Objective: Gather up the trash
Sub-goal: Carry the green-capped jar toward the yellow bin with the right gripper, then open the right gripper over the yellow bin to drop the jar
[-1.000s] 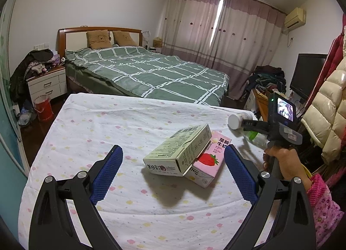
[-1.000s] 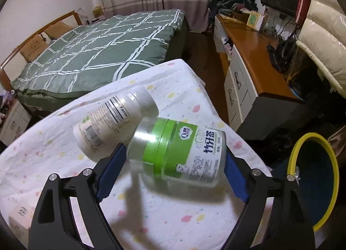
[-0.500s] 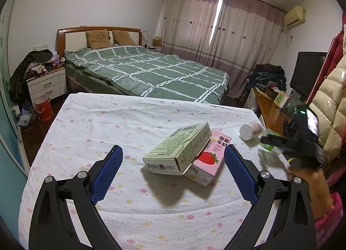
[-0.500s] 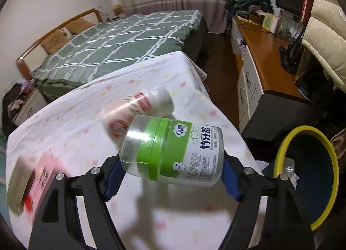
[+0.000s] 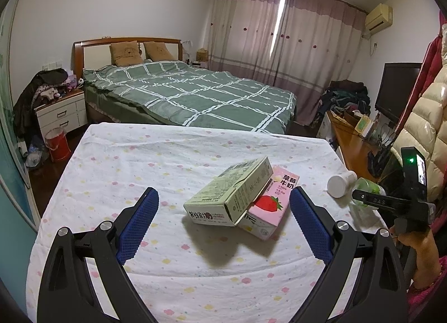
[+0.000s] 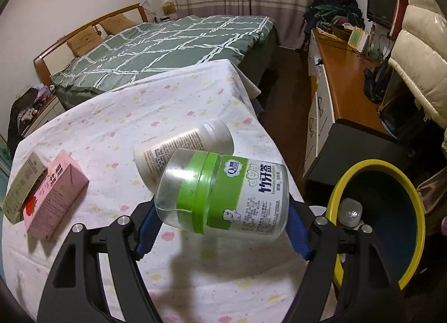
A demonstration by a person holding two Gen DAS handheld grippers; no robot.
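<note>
Green-quilted bed (image 5: 195, 96), drawn curtains (image 5: 279, 43), white walls (image 5: 111, 1).

Black gripper (image 5: 223, 216) frames, blue textured pads (image 5: 137, 221), silver screws

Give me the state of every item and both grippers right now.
Jar: clamped sideways in the right gripper, lifted off the table.
White bottle: lying on its side on the table.
Green box: lying tilted across the pink carton.
Bin: open, trash already inside.
Left gripper: open, empty.
</note>
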